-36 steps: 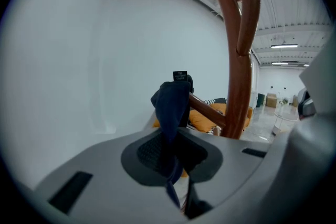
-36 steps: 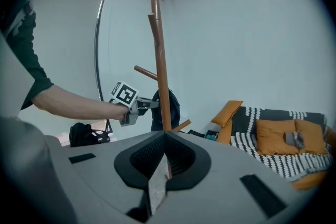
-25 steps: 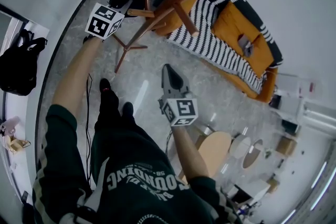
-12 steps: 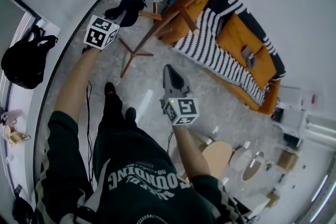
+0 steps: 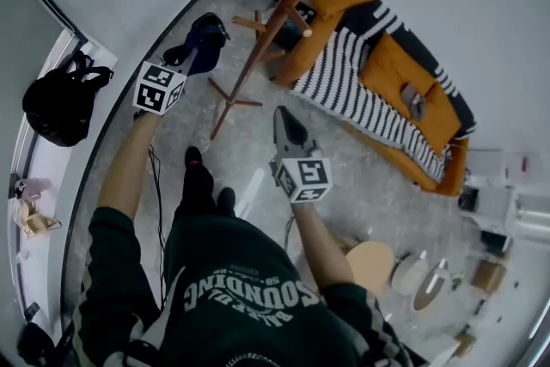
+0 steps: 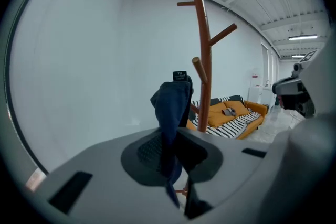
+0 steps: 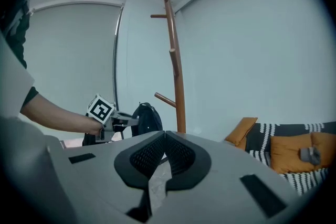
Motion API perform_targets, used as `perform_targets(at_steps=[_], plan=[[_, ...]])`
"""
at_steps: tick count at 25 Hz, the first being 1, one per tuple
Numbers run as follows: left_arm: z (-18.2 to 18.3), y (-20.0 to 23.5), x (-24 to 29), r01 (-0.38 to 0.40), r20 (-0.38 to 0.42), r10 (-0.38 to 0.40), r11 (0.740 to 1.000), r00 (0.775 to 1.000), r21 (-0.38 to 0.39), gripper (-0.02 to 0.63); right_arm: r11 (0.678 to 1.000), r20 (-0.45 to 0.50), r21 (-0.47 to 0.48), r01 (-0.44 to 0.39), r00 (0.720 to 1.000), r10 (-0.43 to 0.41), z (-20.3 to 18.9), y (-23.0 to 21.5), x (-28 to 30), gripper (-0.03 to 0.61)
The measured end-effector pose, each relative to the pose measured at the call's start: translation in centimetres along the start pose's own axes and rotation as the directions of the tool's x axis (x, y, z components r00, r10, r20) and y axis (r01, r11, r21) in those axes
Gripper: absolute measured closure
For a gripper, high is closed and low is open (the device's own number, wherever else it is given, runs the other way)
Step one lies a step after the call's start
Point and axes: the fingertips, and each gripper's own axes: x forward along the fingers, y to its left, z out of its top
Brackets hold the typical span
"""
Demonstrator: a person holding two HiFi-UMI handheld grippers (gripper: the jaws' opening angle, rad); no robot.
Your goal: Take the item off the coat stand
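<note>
The left claw [image 5: 191, 58] was pinched narrow on a fold of the dark blue fabric item [image 6: 172, 105], soft and limp, which hung just beside the coat stand [image 6: 202, 55] and, as far as we could judge, clear of its pegs. The stand was a slim, smooth brown wooden pole with angled stubs. The right claw [image 7: 164, 136] was closed and empty. We judged removal nearly complete; the next move called for drawing the item away without snagging a peg.

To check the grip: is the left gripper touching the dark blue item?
Touching. The left gripper view shows the left gripper with its jaws closed on the dark blue item; the fabric is pinched between them.
</note>
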Motion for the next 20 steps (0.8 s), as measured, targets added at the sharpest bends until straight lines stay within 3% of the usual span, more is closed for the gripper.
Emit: perform_targets(at_steps=[9, 20], plan=[[0.4, -5.1, -8.2, -0.040, 0.030, 0.041, 0.999, 0.999, -0.017, 0.578, 1.000, 0.042, -0.027, -0.008, 0.999, 0.009, 0.9, 1.4, -3.6, 0.578], [1.4, -11.6, -15.3, -0.027, 0.085, 0.031, 0.999, 0.996, -0.042, 0.578, 0.999, 0.107, -0.027, -0.020, 0.994, 0.023, 2.5, 2.7, -7.1, 0.578]])
